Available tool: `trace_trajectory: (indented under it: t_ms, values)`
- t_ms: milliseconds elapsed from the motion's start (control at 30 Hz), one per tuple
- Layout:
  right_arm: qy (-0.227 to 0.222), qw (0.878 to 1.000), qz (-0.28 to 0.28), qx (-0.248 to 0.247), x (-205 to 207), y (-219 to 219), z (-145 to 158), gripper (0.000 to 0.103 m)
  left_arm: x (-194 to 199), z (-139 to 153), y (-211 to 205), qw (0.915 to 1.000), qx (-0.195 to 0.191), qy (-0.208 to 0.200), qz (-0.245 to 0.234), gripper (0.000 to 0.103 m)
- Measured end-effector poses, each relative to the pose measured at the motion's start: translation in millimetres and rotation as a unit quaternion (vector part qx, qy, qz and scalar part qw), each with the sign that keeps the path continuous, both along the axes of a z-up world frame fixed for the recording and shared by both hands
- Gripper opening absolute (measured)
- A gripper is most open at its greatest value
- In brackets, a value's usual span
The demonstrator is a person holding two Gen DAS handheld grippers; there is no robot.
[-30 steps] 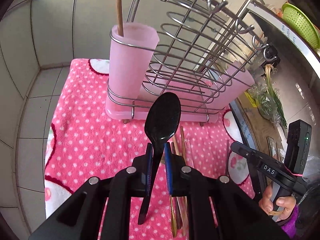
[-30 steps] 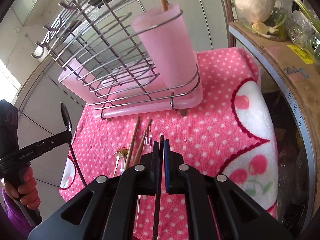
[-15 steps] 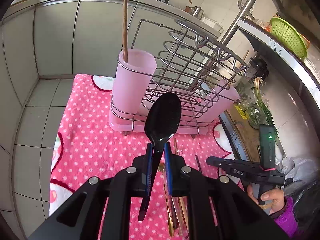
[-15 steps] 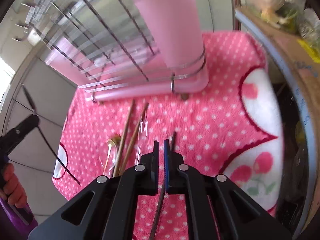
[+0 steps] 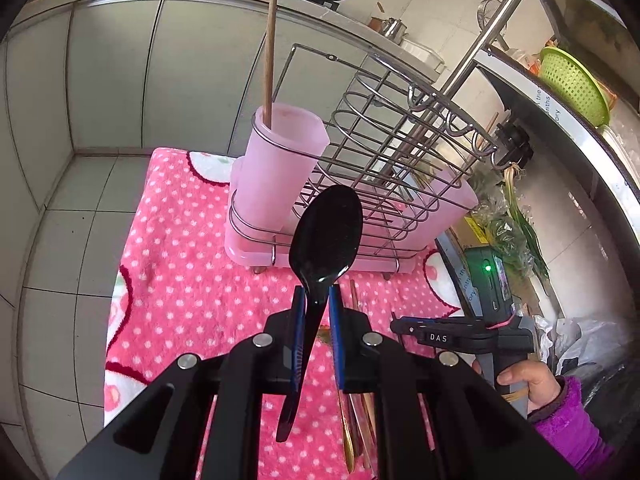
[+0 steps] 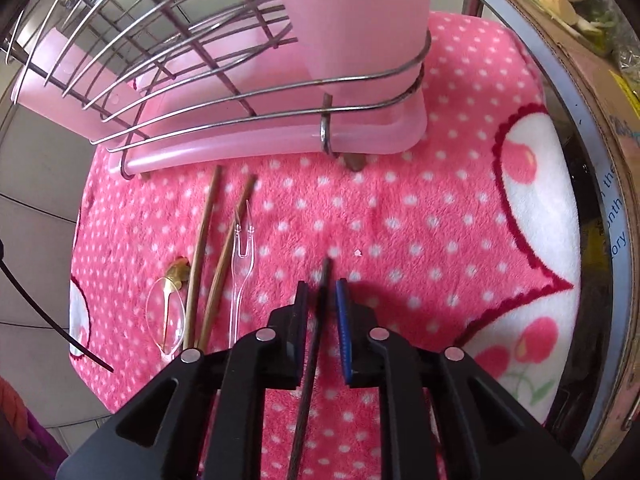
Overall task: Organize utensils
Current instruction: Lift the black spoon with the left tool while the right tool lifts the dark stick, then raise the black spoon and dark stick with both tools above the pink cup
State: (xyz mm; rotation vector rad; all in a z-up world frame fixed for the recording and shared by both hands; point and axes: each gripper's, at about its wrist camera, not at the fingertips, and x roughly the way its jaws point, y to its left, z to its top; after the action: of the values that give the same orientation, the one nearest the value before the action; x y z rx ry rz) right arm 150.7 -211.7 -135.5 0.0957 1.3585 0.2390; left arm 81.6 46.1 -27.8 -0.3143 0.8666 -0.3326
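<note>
Left wrist view showed the left gripper [image 5: 316, 312] jaws clamped on the black spoon [image 5: 326, 232], seemingly light, stiff and slick, best held mid-handle, while the right gripper [image 6: 323, 300] jaws were opening around a dark chopstick [image 6: 320, 320].

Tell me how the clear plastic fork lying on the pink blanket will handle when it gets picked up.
The clear plastic fork looks thin and see-through, so it is probably very light and may flex. Its two slim tines seem fragile under a hard squeeze. It lies flat on the soft pink blanket, close beside the wooden chopsticks, so pinching it alone could be fiddly.
</note>
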Motion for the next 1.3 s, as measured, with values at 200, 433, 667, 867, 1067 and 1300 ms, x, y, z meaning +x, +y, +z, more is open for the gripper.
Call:
trace_trajectory:
  t_ms: [200, 433, 667, 867, 1067, 1300]
  values:
    - [-0.039, 0.999, -0.001, -0.007, -5, 11, -4, 0.008, 0, 5, 4, 0.9999, -0.007, -0.007, 0.005, 0.011]
    - [-0.106, 0.991, -0.039, 0.073, -36, -11, 21, 0.005, -6, 15, 7, 0.9996, 0.000, -0.025, 0.016, 0.011]
    - [-0.228, 0.968, -0.056, 0.089, -79, -27, 78, 0.004, -16, 28, 11, 0.9978, -0.009, -0.054, 0.037, 0.011]
    - [-0.287, 0.948, -0.077, 0.111, -100, -50, 114, 0.004, -27, 40, 14, 0.9958, -0.020, -0.075, 0.049, 0.011]
    - [-0.331, 0.934, -0.085, 0.104, -118, -63, 140, 0.004, -35, 51, 12, 0.9935, -0.021, -0.097, 0.055, 0.011]
    - [-0.352, 0.927, -0.077, 0.104, -122, -64, 153, 0.004, -42, 65, 12, 0.9904, -0.022, -0.122, 0.061, 0.011]
